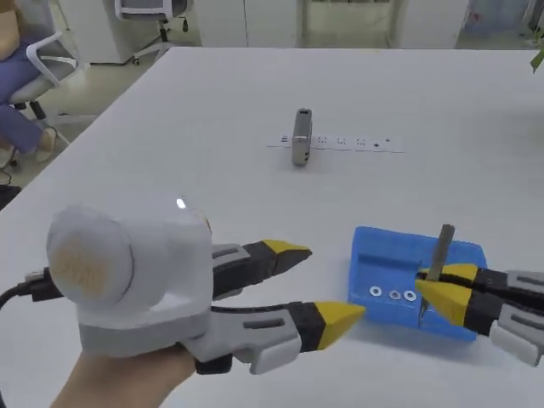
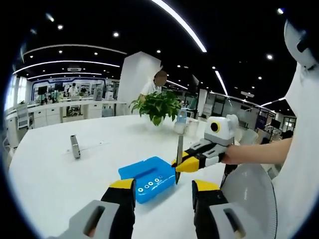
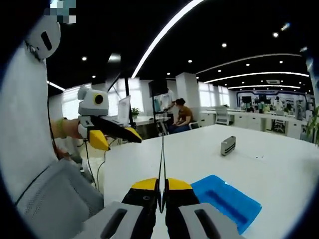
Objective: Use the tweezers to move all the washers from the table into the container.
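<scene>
Washers are seen lying in a short row on the floor of the blue container, toward its near side. The container is set flat on the white table, at the near right.

A pair of tweezers is held by the right gripper, whose yellow-tipped jaws are pressed together on it at about mid-length. The tweezers are carried nearly upright, blunt end up and points down, over the near right part of the container, just right of the washer row. Whether the points touch the container floor cannot be told. Whether anything is pinched between the points cannot be made out either.

The left gripper is held at the near left, above the table. Its jaws are spread apart with nothing between them. The tips are pointed right, toward the container, near its left edge but apart from it.

A power strip is laid across the far middle of the table, and a grey block is placed at its left end. A potted plant is noted in the left gripper view, at the far end of the table. An office chair is seen beyond the far left edge.
</scene>
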`<state>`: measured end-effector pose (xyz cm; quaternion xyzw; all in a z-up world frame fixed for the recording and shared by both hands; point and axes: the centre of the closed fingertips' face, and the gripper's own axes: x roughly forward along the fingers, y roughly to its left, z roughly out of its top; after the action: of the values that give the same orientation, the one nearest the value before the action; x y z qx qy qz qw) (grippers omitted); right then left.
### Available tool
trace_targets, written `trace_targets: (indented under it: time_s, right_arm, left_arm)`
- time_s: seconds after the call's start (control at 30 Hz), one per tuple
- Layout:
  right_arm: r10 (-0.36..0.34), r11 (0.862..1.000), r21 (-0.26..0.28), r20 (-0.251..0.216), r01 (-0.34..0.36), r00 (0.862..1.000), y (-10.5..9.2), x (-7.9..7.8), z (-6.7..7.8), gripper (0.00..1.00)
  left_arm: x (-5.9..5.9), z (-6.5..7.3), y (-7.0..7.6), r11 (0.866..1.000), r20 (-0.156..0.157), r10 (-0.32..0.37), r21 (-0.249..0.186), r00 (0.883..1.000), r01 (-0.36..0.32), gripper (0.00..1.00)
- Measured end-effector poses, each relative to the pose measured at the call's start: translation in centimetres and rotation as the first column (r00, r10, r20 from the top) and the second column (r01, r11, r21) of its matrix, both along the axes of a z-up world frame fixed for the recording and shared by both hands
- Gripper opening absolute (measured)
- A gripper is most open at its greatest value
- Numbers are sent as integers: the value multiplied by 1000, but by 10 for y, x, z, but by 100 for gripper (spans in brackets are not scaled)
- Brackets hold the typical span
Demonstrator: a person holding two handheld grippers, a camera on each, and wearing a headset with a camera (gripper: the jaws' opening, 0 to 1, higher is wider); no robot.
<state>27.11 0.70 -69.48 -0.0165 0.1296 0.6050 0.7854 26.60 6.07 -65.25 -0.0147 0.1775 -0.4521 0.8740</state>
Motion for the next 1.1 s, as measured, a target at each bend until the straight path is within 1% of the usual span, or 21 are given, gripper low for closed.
trace_targets:
  time_s: [0.1, 0.17, 0.2, 0.27, 0.33, 0.43, 0.5, 0.57, 0.6, 0.63, 0.67, 0.73, 0.77, 0.8, 0.83, 0.87, 0.93, 0.97, 1.0, 1.03, 1.1]
  right_arm:
    - [53, 998, -31, -12, -53, 999, -1, -11, -10, 1]
    - [86, 994, -74, -3, -86, 996, -2, -18, -14, 1]
    - [98, 991, -96, 7, -97, 995, -3, -21, -15, 1]
    - [120, 987, -114, 14, -118, 993, -4, -25, -16, 1]
    - [149, 977, -154, 23, -144, 989, -5, -29, -18, 1]
    - [203, 957, -221, 39, -190, 978, -7, -36, -22, 1]
    - [231, 938, -273, 40, -212, 972, -9, -40, -27, 1]
    - [269, 908, -343, 41, -239, 962, -11, -43, -36, 1]
    - [298, 885, -385, 38, -261, 954, -12, -46, -42, 1]
    - [313, 871, -410, 39, -270, 949, -13, -47, -45, 1]
    - [332, 852, -439, 37, -284, 942, -13, -48, -49, 1]
    - [360, 832, -465, 37, -303, 932, -12, -50, -53, 1]
    - [359, 835, -458, 36, -304, 933, -9, -50, -52, 2]
    - [364, 832, -461, 31, -309, 931, -9, -51, -53, 2]
    - [372, 824, -471, 30, -315, 928, -9, -50, -55, 2]
    - [376, 817, -483, 30, -316, 926, -10, -49, -57, 2]
    - [392, 795, -514, 29, -322, 920, -11, -48, -62, 2]
    - [394, 793, -516, 30, -323, 918, -11, -48, -63, 2]
    - [393, 795, -515, 35, -320, 919, -11, -46, -64, 2]
    - [394, 797, -511, 36, -322, 918, -10, -46, -63, 2]
    - [395, 799, -507, 37, -323, 918, -8, -45, -62, 2]
  left_arm:
    - [-1, -6, -5, 999, -12, -34, 19, 999, 34, 37]
    - [-5, -11, -10, 996, -18, -76, 40, 997, 76, 34]
    - [-10, -13, -15, 992, -21, -118, 48, 993, 119, 34]
    - [-15, -18, -17, 987, -38, -148, 64, 988, 150, 32]
    - [-18, -20, -21, 980, -27, -180, 86, 983, 182, 26]
    - [-26, -24, -26, 962, -29, -239, 126, 971, 241, 22]
    - [-28, -23, -31, 957, -30, -258, 126, 966, 260, 20]
    - [-32, -23, -38, 945, -26, -296, 137, 955, 297, 17]
    - [-32, -25, -41, 940, -29, -307, 151, 951, 308, 16]
    - [-33, -26, -43, 935, -31, -315, 162, 949, 316, 13]
    - [-34, -28, -46, 927, -33, -331, 173, 943, 332, 12]
    - [-35, -31, -49, 916, -38, -351, 191, 935, 352, 9]
    - [-36, -33, -51, 907, -42, -365, 210, 930, 365, 9]
    - [-37, -35, -51, 903, -43, -369, 219, 928, 369, 9]
    - [-37, -36, -52, 897, -44, -377, 230, 925, 377, 8]
    - [-38, -36, -52, 895, -45, -382, 230, 923, 381, 6]
    - [-38, -36, -53, 895, -46, -385, 227, 922, 385, 4]
    - [-38, -37, -53, 893, -49, -386, 230, 921, 386, 2]
    - [-39, -39, -53, 886, -54, -393, 243, 918, 394, 1]
    - [-39, -40, -53, 884, -55, -395, 250, 917, 396, 0]
    - [-39, -46, -52, 867, -58, -406, 290, 912, 404, 0]
